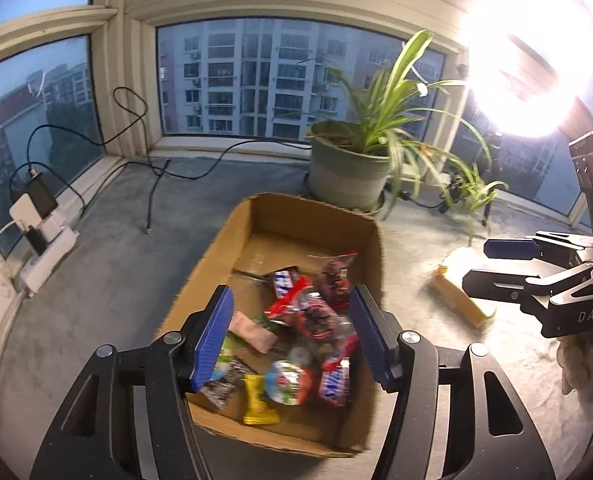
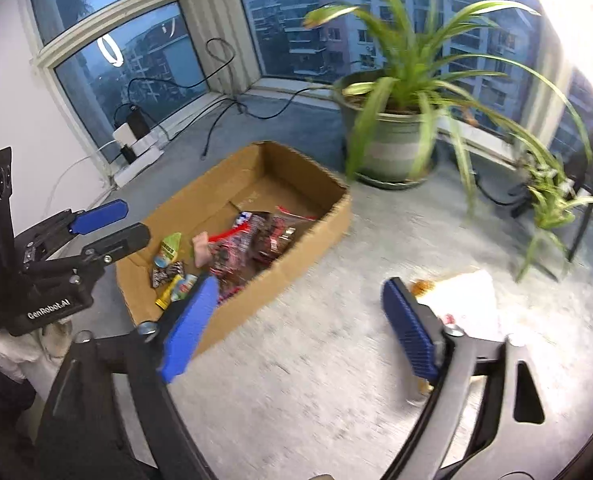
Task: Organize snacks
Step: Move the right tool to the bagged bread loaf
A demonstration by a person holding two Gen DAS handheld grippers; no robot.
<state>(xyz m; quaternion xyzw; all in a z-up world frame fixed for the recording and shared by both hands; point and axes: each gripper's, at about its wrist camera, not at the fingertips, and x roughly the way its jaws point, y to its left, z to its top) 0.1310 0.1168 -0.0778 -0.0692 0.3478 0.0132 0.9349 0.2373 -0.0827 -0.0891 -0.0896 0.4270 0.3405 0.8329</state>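
- The cardboard box (image 1: 312, 216) sits on the grey carpeted floor (image 1: 108, 280) in front of a potted plant (image 1: 352, 168), and most snacks (image 1: 308, 320) already lie piled at its near end.
- One pale yellow packet (image 1: 462, 292) lies outside the box on the floor, to its right; its label is too washed out by glare to read.
- The left gripper (image 1: 292, 336) hovers above the pile, tilted downward, its blue pads spread with nothing between them.
- The right gripper (image 2: 296, 332) also points steeply down, jaws wide apart and empty, with the box at its left pad and the loose packet (image 2: 462, 300) just beyond its right pad.
- The likely next step is collecting that packet: swing the right gripper over it, straddle its narrow side, and close gently so the soft wrapper doesn't slip or crush.
- Keep the left gripper clear of the box opening for the drop.
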